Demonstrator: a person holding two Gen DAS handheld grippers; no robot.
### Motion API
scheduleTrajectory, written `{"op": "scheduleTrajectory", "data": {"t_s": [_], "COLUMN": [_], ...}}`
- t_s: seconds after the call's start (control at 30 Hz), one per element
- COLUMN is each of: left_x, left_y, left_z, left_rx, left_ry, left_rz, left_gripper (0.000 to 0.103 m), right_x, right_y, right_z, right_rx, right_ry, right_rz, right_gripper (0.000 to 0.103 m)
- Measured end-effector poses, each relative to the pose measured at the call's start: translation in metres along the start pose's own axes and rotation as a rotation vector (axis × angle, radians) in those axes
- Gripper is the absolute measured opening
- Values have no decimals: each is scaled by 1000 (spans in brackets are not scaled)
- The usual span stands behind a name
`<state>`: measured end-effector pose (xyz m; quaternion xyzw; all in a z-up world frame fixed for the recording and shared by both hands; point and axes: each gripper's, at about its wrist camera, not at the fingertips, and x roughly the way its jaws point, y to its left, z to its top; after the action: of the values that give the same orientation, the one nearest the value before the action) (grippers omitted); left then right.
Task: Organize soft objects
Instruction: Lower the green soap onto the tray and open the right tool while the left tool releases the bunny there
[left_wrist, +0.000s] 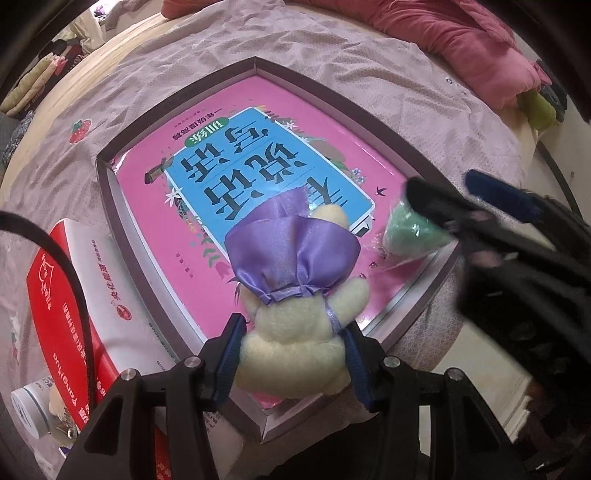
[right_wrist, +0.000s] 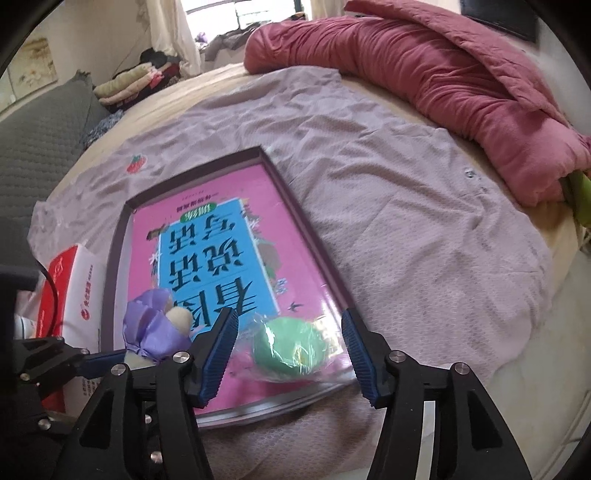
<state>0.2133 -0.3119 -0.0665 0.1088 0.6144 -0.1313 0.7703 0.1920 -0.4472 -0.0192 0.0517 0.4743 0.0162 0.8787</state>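
My left gripper (left_wrist: 291, 332) is shut on a cream plush bear (left_wrist: 295, 347) in a purple satin hood (left_wrist: 291, 247), held over the near end of a shallow box (left_wrist: 107, 192) that holds a pink and blue book (left_wrist: 258, 162). A green soft toy in clear wrap (left_wrist: 413, 232) lies on the book at the box's right side. In the right wrist view my right gripper (right_wrist: 290, 336) is open around that green toy (right_wrist: 290, 349), its fingers apart on both sides without touching. The bear (right_wrist: 159, 332) shows at its left.
The box lies on a lilac sheet (right_wrist: 406, 221) on a bed. A red and white carton (left_wrist: 74, 295) and a white jar (left_wrist: 29, 410) lie left of the box. A red quilt (right_wrist: 443, 74) is heaped at the far side. Folded clothes (right_wrist: 125, 85) lie far left.
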Motion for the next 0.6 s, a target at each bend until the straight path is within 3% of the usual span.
{"op": "scheduleTrajectory", "data": {"t_s": [0.1,0.2,0.4,0.6], "left_x": [4,9,11,0], "left_y": [0,-1,-1,6], "left_z": [2,4,7,7], "left_rx": [10,27,18,4], "left_ry": [12,23,44,30], "left_rz": [3,13,-21,-48], "left_gripper": [53,53,55,56], "right_x": [-17,-32,-43,-51], "right_y": [-13,-28,-34,-31], "right_z": [-1,-2,0,0], "right_rx": [43,93,67,76], "right_ry": [-38,-62,-76,-88], "right_rz": [4,19,-31,-20], "right_gripper": [62,70,70,70]}}
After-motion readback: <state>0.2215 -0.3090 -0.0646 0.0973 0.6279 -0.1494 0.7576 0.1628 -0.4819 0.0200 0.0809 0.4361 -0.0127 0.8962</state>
